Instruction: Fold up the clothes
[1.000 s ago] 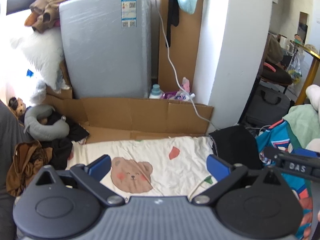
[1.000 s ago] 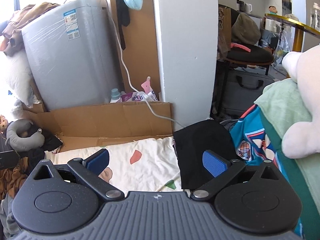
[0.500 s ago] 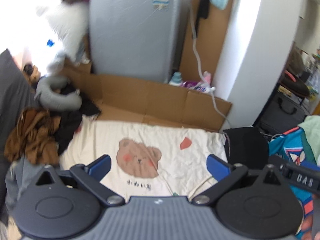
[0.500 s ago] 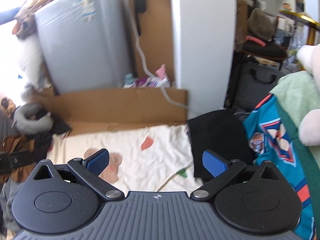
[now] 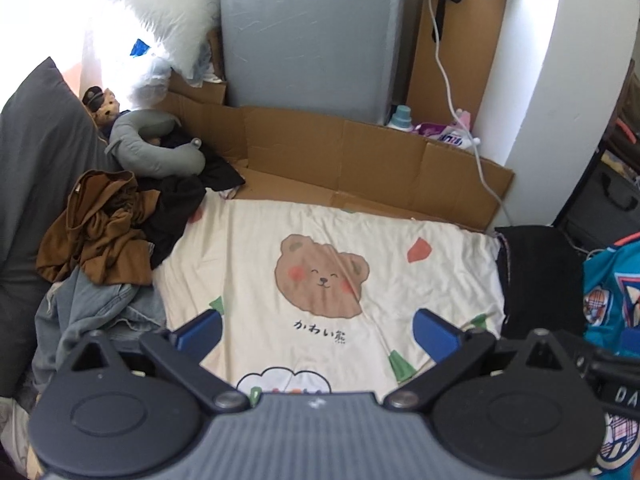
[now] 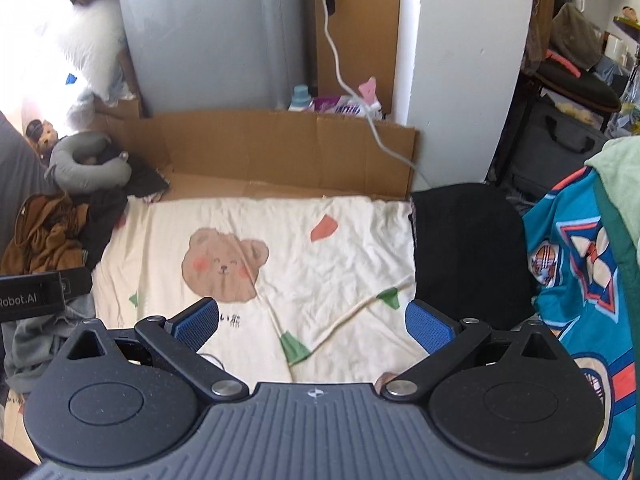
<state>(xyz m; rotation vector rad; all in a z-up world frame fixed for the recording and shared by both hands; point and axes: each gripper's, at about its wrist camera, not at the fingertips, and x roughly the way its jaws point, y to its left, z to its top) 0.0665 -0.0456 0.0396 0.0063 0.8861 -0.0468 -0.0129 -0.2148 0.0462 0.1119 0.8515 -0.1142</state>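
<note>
Both cameras had tipped downward since the earlier frames, so the cream sheet filled far more of each view and the bear print sat higher. Left tool (image 5: 316, 330) was spread wide and held nothing, its blue ribbed pads (image 5: 199, 331) hovering over the near edge of the sheet. Right tool (image 6: 312, 322) was likewise wide apart and empty above the same edge.

Ahead of both lay the cream bear-print sheet (image 5: 360, 264), soft wrinkled cotton spread flat, its long axis running from 9 to 3 o'clock; the brown bear's head pointed toward 12 and the dark script under it sat toward 6. Red and green patches dotted the cloth.

At 9 to 10 o'clock lay the clothes pile: a crumpled brown garment (image 5: 100, 232), faded denim (image 5: 96, 312) below it, and black fabric beside a grey neck pillow (image 5: 152, 148). At 3 o'clock a black garment (image 6: 468, 256) touched the sheet's edge, with a teal patterned cloth (image 6: 580, 264) beyond. Flattened cardboard (image 5: 360, 160) stood at 12, backed by a grey plastic-wrapped appliance (image 5: 312, 32).
</note>
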